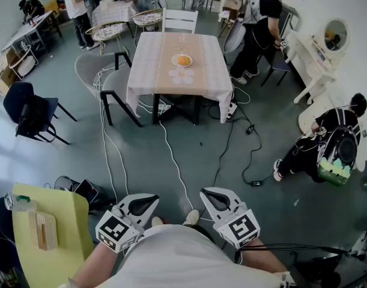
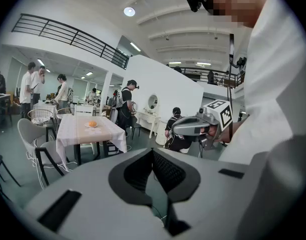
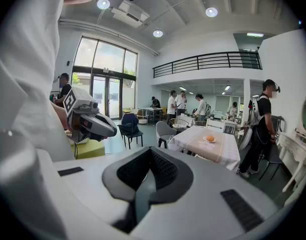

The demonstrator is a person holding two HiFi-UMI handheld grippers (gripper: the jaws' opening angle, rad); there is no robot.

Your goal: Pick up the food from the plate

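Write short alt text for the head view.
The left gripper and right gripper are held near the person's body, jaws shut and empty. Across a floor with cables stands a cloth-covered table with orange food on a plate; people work around it.

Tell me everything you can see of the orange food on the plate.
The round orange food is small and whole; at this distance its kind cannot be told. It sits centred on a shallow white plate, which rests on the beige runner of a square table covered in pale cloth, toward its far edge. Only the plate touches it.
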